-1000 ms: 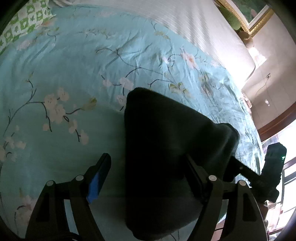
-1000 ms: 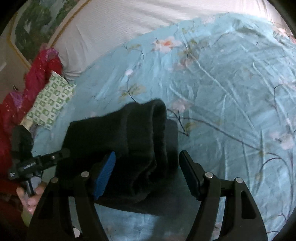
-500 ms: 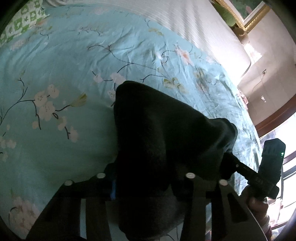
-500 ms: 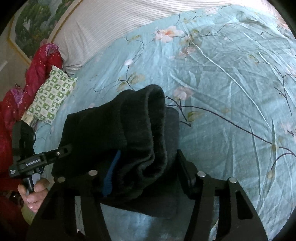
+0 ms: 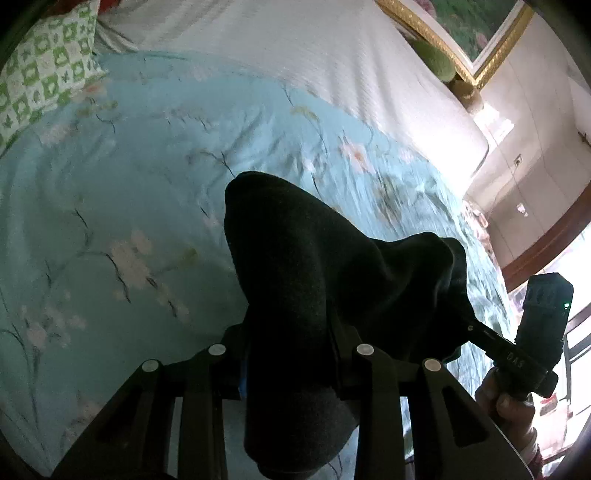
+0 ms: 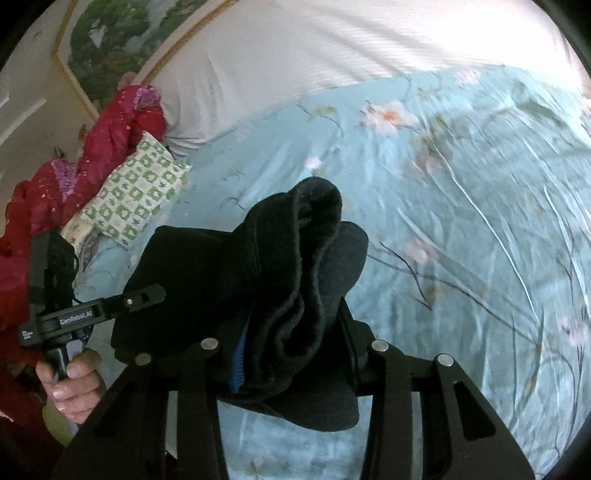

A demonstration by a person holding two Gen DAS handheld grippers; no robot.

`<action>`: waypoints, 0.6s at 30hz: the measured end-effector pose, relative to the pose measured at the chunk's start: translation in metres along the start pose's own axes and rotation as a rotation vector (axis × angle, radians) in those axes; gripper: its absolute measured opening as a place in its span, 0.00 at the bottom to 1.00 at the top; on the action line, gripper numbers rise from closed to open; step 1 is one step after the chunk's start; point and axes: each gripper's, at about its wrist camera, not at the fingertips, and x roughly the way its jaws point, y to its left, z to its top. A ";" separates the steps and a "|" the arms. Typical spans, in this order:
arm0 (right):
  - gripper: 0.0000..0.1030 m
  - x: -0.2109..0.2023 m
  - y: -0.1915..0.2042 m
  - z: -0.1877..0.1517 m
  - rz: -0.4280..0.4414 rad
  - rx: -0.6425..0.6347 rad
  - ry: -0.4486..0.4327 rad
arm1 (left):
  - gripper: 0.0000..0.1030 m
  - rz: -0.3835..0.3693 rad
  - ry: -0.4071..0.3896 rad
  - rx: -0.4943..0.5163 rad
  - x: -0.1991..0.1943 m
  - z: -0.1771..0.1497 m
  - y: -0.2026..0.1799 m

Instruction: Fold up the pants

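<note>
The black pants [image 5: 325, 280] are a folded bundle held up above the blue flowered bedspread [image 5: 110, 221]. My left gripper [image 5: 291, 354] is shut on one end of the bundle, the cloth bunched between its jaws. My right gripper [image 6: 291, 343] is shut on the other end of the pants [image 6: 288, 266], where thick folded layers show. Each gripper shows in the other's view, the right one [image 5: 532, 332] at right and the left one [image 6: 85, 314] at left, both in a hand.
A green-and-white checked pillow [image 6: 133, 199] and red cloth [image 6: 92, 147] lie at the bed's far left. A white striped sheet [image 5: 295, 55] covers the head of the bed. A framed picture [image 5: 469, 33] hangs on the wall behind.
Both grippers went from open around the pants to shut on them. They have since lifted the bundle up off the bedspread.
</note>
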 end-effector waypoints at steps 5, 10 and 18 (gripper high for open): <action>0.41 0.017 0.011 0.018 0.032 -0.015 -0.011 | 0.30 0.036 -0.028 -0.012 -0.003 0.021 0.013; 0.41 0.042 0.019 0.032 0.053 -0.024 0.002 | 0.30 0.072 -0.036 -0.025 0.000 0.037 0.031; 0.41 0.075 0.025 0.042 0.072 -0.024 0.041 | 0.30 0.107 -0.024 -0.056 0.013 0.047 0.053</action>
